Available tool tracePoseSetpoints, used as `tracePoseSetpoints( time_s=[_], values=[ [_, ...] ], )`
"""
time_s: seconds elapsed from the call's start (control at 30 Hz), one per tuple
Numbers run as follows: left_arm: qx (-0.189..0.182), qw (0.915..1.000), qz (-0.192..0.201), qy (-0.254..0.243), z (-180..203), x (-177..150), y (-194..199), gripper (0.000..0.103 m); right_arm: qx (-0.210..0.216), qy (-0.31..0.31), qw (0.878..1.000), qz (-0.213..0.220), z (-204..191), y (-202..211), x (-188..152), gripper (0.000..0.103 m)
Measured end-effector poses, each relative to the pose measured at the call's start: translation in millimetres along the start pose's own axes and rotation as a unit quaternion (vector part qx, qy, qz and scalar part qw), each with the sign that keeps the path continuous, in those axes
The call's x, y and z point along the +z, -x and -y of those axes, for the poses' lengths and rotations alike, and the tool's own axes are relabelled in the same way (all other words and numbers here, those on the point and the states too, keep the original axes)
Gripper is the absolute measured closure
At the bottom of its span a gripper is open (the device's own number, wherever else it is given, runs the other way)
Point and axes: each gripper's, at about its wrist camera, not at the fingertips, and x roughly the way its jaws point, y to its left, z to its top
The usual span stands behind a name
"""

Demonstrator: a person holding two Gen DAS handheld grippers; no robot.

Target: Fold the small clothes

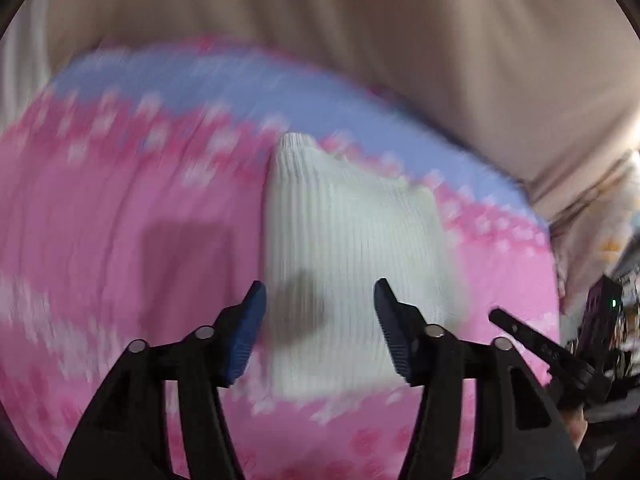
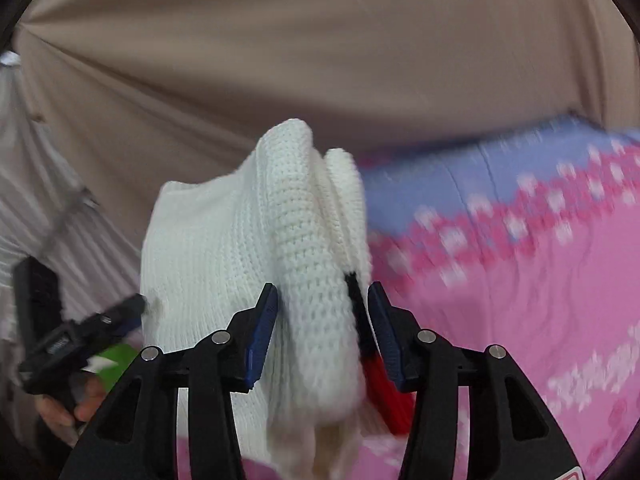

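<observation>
Two grippers bracketed the white knit garment [image 2: 248,264] on the pink-and-blue bedspread [image 1: 100,220]. Right gripper [image 2: 322,320] was nearer: a bunched fold stood between its blue pads, contact unclear. Left gripper [image 1: 320,328] hovered spread apart, empty. Garment's long axis ran away from both toward the far edge.

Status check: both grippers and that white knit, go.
Left gripper open, empty, over the white knit garment. Right gripper around a bunched knit fold, clamp unconfirmed. Pink-and-blue bedspread beneath; nothing blocking.
</observation>
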Motion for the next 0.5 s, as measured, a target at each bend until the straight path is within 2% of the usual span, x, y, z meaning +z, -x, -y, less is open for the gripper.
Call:
tracePoseSetpoints(
  time_s=[0.03,0.07,0.13,0.17,0.27,0.3,0.4,0.43,0.47,0.5],
  values=[
    [-0.019,0.9996,0.003,0.022,-13,-13,1,0.049,-0.044,-0.008,0.998,-0.052,16,-30,-24,0.078],
    [-0.032,0.9987,0.010,0.037,-21,-19,6,0.046,-0.046,-0.029,0.994,-0.093,32,-46,-47,0.081],
    [-0.045,0.9969,0.016,0.062,-26,-27,11,0.035,-0.003,-0.063,0.992,-0.110,46,-44,-80,0.081],
    [-0.056,0.9955,0.018,0.075,-27,-32,11,0.032,-0.001,-0.062,0.993,-0.104,46,-36,-88,0.076],
    [-0.063,0.9928,-0.004,0.102,-31,-46,-4,0.027,0.000,-0.054,0.994,-0.093,45,-26,-89,0.041],
    [-0.059,0.9929,-0.017,0.102,-31,-51,-15,0.027,0.007,-0.057,0.994,-0.092,42,-29,-88,0.035],
    [-0.050,0.9934,-0.033,0.098,-22,-65,-33,0.027,0.011,-0.064,0.992,-0.105,44,-53,-77,0.030],
    [-0.046,0.9934,-0.038,0.098,-20,-65,-44,0.033,0.008,-0.065,0.991,-0.113,46,-67,-76,0.029],
    [-0.044,0.9929,-0.048,0.100,-21,-65,-50,0.052,0.012,-0.066,0.990,-0.124,48,-78,-75,0.029],
    [-0.043,0.9920,-0.061,0.102,-21,-64,-57,0.062,0.016,-0.069,0.988,-0.134,49,-89,-76,0.029]
  ],
)
